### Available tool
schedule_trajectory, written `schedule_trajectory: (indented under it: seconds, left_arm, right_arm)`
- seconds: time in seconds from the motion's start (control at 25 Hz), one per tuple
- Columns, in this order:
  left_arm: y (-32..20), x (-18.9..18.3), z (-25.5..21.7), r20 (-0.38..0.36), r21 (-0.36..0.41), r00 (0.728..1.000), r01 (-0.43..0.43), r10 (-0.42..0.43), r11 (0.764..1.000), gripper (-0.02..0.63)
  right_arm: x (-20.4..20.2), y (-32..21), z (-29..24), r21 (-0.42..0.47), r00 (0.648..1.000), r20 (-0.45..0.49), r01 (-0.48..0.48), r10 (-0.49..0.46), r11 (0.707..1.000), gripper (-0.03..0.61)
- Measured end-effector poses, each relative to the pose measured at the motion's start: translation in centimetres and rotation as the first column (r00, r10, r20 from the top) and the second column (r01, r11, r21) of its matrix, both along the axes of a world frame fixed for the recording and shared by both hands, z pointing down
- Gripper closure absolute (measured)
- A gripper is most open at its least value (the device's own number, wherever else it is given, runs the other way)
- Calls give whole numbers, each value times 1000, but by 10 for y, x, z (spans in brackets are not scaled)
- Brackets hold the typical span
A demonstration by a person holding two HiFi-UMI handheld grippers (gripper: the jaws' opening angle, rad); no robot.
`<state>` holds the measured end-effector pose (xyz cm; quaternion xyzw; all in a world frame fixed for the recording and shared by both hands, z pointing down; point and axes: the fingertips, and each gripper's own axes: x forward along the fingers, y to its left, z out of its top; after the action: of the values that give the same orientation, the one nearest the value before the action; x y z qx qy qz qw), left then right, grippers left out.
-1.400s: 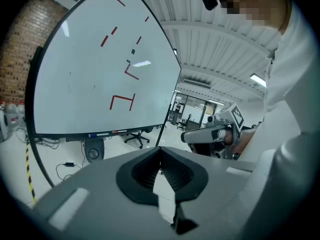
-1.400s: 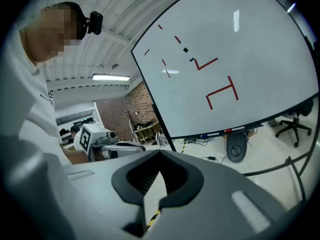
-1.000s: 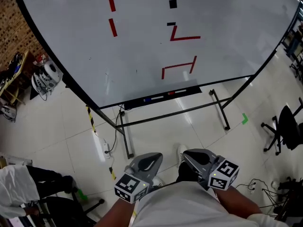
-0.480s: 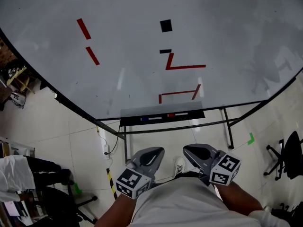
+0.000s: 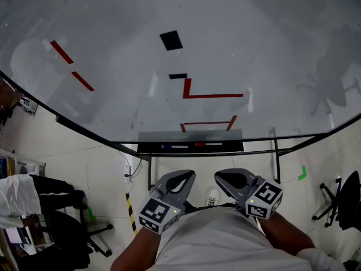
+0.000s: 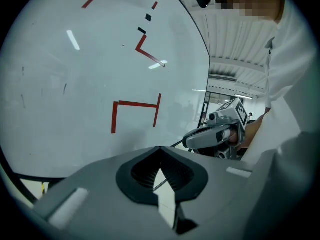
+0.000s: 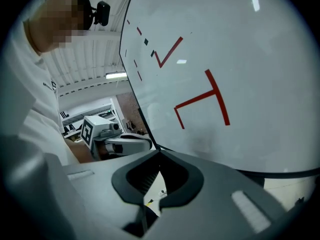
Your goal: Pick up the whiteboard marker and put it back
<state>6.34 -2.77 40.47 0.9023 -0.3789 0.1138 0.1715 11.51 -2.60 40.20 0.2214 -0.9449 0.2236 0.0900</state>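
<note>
A big whiteboard [image 5: 225, 49] with red and black marks fills the upper head view. Its dark tray [image 5: 237, 147] runs along the bottom edge and holds two markers lying flat: a blue-capped marker [image 5: 175, 147] and a red-capped marker [image 5: 207, 144]. My left gripper [image 5: 183, 177] and right gripper [image 5: 223, 177] are held side by side close to my body, below the tray and well short of it. Both are shut with nothing between the jaws. In the left gripper view the left gripper [image 6: 160, 149] points at the board; the right gripper [image 7: 159, 152] does the same in its own view.
The board's black stand legs [image 5: 150, 174] reach toward me on the tiled floor. A white power strip [image 5: 128, 176] and yellow-black tape [image 5: 131, 212] lie at the left. A seated person [image 5: 25, 199] is far left, an office chair [image 5: 344, 199] far right.
The view has closed in on the board and swung square to it: the tray now lies level and nearer. Both grippers stay shut near my body.
</note>
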Motion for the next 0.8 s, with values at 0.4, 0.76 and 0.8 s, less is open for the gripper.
schedule_trajectory:
  seconds: [0.4, 0.76, 0.8]
  left_arm:
    - [-17, -17, 0, -9, 13, 988, -151, 151, 988, 597]
    - [-25, -47, 24, 98, -18, 968, -229, 230, 973, 597]
    - [-24, -48, 26, 101, -15, 967, -232, 233, 973, 597]
  right_arm:
    - [-19, -19, 15, -32, 993, -27, -115, 114, 993, 578]
    - [-31, -34, 32, 14, 972, -123, -198, 199, 980, 574]
    - [-31, -36, 35, 29, 969, -149, -197, 199, 980, 567]
